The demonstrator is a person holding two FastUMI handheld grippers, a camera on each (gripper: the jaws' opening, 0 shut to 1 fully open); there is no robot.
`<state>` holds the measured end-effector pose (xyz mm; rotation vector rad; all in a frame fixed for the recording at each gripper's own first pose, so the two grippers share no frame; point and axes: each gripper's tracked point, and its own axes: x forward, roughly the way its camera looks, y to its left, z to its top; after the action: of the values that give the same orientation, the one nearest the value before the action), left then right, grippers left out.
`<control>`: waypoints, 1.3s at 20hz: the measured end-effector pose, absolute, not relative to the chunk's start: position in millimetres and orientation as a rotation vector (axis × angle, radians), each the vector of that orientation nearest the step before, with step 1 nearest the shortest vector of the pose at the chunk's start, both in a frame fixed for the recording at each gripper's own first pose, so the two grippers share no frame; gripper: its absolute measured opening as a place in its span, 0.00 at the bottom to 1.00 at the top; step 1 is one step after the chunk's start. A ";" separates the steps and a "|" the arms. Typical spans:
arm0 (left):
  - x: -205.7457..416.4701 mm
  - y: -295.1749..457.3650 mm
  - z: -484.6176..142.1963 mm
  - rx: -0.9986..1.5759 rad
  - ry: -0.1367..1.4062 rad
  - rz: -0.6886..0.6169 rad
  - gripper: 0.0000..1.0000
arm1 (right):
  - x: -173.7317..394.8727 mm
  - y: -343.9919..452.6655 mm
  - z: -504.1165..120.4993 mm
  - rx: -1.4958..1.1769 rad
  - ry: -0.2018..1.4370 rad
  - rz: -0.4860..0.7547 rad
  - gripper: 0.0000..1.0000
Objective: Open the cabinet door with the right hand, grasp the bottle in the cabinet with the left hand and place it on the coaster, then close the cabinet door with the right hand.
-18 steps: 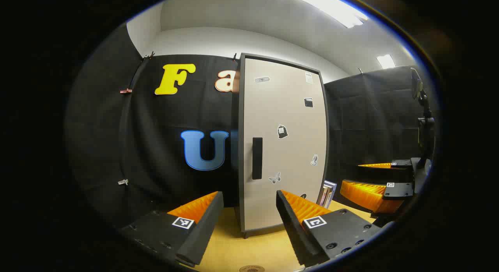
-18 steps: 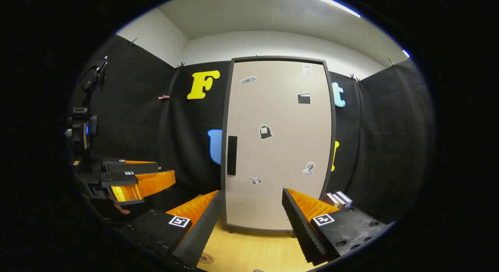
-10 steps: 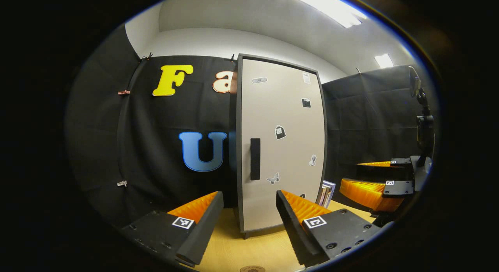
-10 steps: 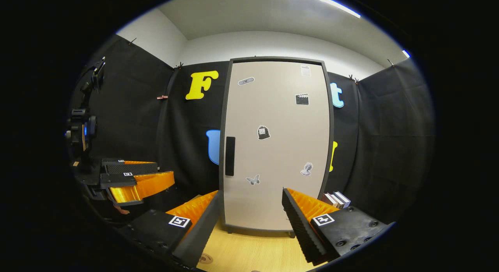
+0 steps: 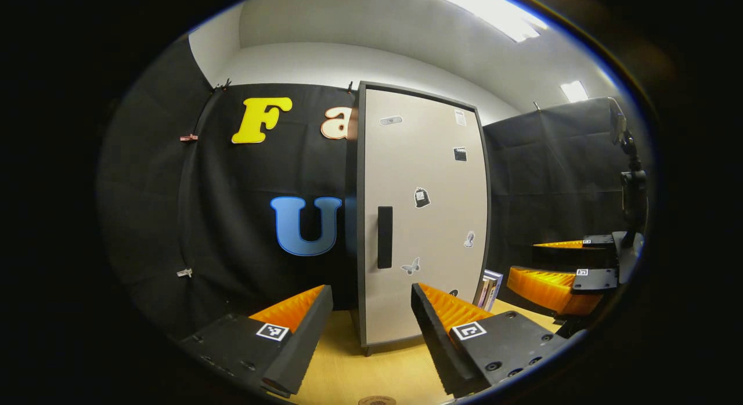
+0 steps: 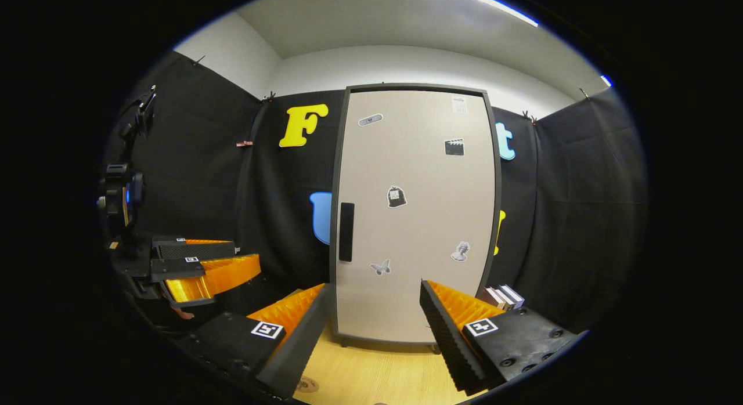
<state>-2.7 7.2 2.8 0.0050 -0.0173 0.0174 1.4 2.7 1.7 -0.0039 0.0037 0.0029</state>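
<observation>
Cabinet [image 6: 415, 213] first: we see it standing upright at the back of the table [image 6: 371, 373], against the black cloth wall [image 6: 191, 161], its pale door [image 6: 418, 231] shut flush in a dark frame. From the right gripper view we face it nearly head-on; from the left gripper view it [image 5: 421, 219] sits to the right of centre and turned a little away. The bottle must be judged unseen — with the door shut we cannot tell where it stands.

Around it, the room: black cloth on the back and both sides, clipped at the top, with a white wall and ceiling [image 6: 406, 39] above and a bright light strip [image 5: 484, 7] overhead. The table is pale yellow wood grain, bare in front of the cabinet's short feet.

On the door, a dark vertical handle [image 6: 346, 231] sits near the left edge at about mid height, and several small stickers are scattered across the panel. A few books [image 6: 504, 296] stand just beside the cabinet's lower right corner.

Our right gripper [image 6: 374, 312] is held low before the door, well apart from the handle, its fingers spread wide with nothing between them. Our left gripper [image 5: 371, 315] hangs likewise — fingers wide apart, holding nothing. In the right gripper view the left gripper [image 6: 203, 266] shows off to the left, turned on its side.

A round coaster [image 5: 376, 400] lies on the table at the near edge, partly cut off; in the right gripper view it [image 6: 306, 385] lies just beside the gripper's left finger.
</observation>
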 end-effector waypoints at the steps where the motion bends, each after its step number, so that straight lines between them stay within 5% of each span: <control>1: -2.7 9.1 2.0 0.003 -0.018 0.022 0.87 | 1.5 3.8 1.5 -0.006 0.003 0.004 0.98; 26: -5.3 15.3 6.9 0.003 -0.035 0.015 0.87 | 7.1 12.5 0.6 -0.001 0.011 0.015 0.98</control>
<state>-5.3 15.3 6.9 0.0035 -0.0349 0.0146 7.1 12.5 0.6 -0.0013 0.0106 0.0145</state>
